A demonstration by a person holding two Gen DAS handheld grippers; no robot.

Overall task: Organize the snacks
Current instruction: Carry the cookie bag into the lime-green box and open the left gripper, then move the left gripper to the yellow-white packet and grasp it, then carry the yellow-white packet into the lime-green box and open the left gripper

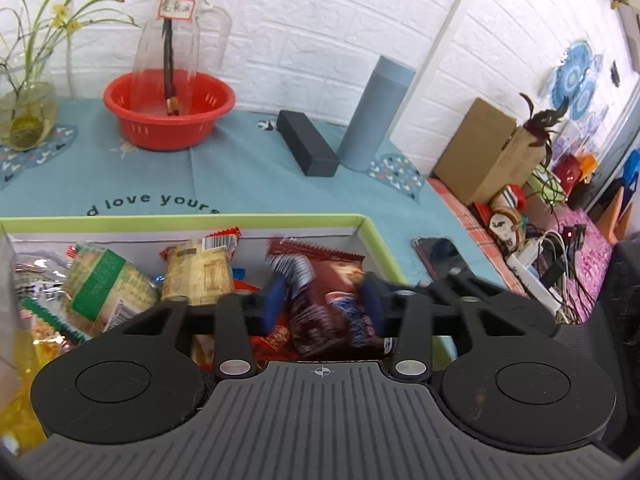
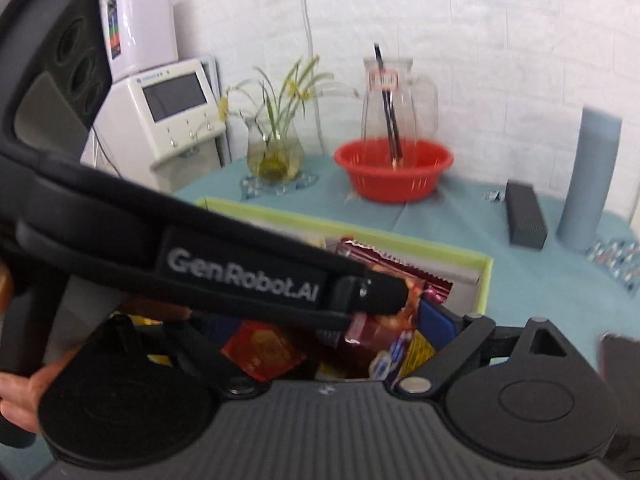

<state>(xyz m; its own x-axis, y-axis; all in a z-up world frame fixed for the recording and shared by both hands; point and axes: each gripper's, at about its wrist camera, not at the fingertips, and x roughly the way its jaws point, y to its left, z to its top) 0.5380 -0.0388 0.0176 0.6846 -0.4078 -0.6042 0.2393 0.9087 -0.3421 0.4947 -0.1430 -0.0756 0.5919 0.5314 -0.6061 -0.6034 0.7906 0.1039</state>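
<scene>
A green-rimmed cardboard box (image 1: 280, 219) in front of me holds several snack packets, among them a green-and-tan one (image 1: 108, 284) and a beige one (image 1: 198, 274). My left gripper (image 1: 323, 300) hangs over the box's right part, its blue pads closed on a blurred dark red snack packet (image 1: 320, 312). In the right wrist view the left gripper (image 2: 360, 292) crosses the picture over the box (image 2: 486, 276), with a reddish packet at its tip. My right gripper (image 2: 320, 332) stands wide open above the snacks; only its right blue pad (image 2: 436, 320) shows, and nothing is pressed against it.
On the teal tablecloth behind the box stand a red basin (image 1: 168, 114) with a glass jug (image 1: 172, 40), a plant vase (image 1: 26, 116), a black block (image 1: 308, 144) and a grey cylinder (image 1: 374, 116). A phone (image 1: 438, 254) lies right of the box. A hand (image 2: 20, 392) grips the left tool.
</scene>
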